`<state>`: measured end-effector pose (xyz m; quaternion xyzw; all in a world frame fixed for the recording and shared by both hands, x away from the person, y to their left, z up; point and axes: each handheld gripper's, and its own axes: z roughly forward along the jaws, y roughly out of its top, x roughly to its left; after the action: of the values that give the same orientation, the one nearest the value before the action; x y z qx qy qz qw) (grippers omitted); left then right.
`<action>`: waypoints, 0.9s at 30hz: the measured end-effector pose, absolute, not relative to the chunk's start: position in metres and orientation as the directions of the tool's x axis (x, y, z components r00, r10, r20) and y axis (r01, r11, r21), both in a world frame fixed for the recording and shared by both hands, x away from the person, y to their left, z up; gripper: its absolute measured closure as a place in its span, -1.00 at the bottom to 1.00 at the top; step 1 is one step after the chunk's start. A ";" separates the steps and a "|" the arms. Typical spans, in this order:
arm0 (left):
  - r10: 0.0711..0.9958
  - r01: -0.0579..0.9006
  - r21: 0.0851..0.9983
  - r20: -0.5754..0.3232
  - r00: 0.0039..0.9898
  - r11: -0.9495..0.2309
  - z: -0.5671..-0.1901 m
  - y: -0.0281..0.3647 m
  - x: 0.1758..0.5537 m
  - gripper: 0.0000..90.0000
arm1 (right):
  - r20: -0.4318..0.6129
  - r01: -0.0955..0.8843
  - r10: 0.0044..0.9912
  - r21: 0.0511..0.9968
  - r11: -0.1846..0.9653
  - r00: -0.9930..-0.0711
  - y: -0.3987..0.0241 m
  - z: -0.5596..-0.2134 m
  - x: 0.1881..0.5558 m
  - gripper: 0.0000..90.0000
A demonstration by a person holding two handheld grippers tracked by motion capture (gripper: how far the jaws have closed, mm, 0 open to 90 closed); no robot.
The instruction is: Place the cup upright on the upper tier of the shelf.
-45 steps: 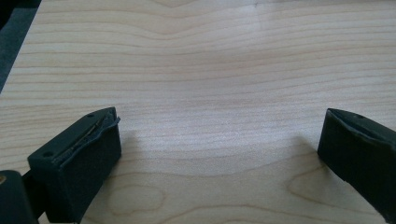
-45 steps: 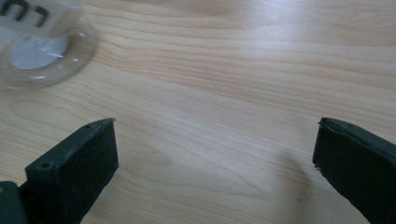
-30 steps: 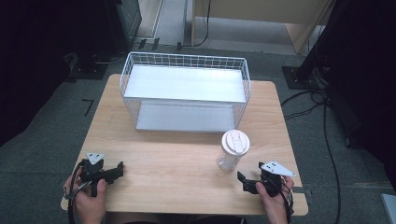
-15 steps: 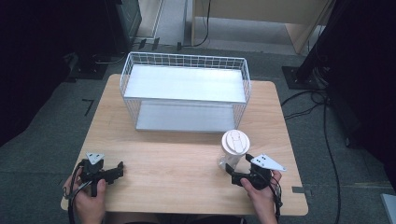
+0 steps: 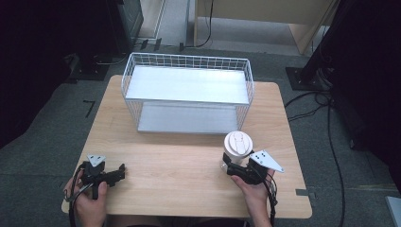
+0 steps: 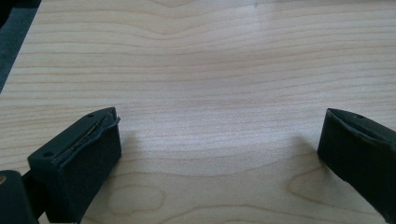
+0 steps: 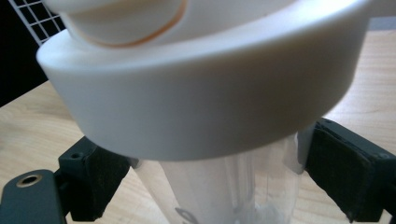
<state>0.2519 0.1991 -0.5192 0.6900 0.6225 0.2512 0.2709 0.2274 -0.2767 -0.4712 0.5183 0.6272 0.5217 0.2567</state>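
- The clear plastic cup with a white domed lid [image 5: 237, 147] stands upright on the light wooden table [image 5: 179, 156], its long axis vertical and the lid facing up. It sits near the table's right front part, just in front of the basket's right front corner.
- In the right gripper view the clear wall of the cup [image 7: 224, 186] shows below the broad white lid rim; whether anything is inside the cup cannot be told.
- The right gripper [image 5: 232, 169] reaches the cup from the person's side. Its jaws have just been closing with the cup between them, and both black pads [image 7: 100, 179] now press on the clear wall under the lid.
- The right hand [image 5: 255, 187] holds that gripper at the table's front edge.
- The white wire basket [image 5: 187, 61] stands at the back middle of the table with pale flat panels inside it, one high and one low.
- The left gripper [image 5: 111, 176] lies low over the front left of the table, its jaws wide apart over bare wood, with the left hand [image 5: 90, 203] behind it.
- Against the earlier frames, the right gripper has moved in from the right to the cup; the cup, basket and left gripper are where they were.
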 end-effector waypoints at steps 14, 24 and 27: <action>0.995 0.723 0.686 0.010 0.099 -0.079 -0.519 0.199 0.252 -1.00 | 0.148 0.300 0.944 0.952 -0.055 -0.296 -0.267 -0.471 0.232 -0.67; 0.995 0.723 0.686 0.009 0.099 -0.078 -0.519 0.199 0.252 -1.00 | 0.153 0.266 0.939 0.961 -0.070 -0.307 -0.260 -0.457 0.226 -0.65; 0.995 0.722 0.687 0.008 0.098 -0.077 -0.519 0.199 0.252 -1.00 | 0.148 0.253 0.939 0.965 -0.068 -0.311 -0.256 -0.450 0.226 -0.65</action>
<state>0.2519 0.1990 -0.5193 0.6894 0.6228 0.2513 0.2714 0.2261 -0.2564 -0.4496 0.4932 0.6042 0.5391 0.3178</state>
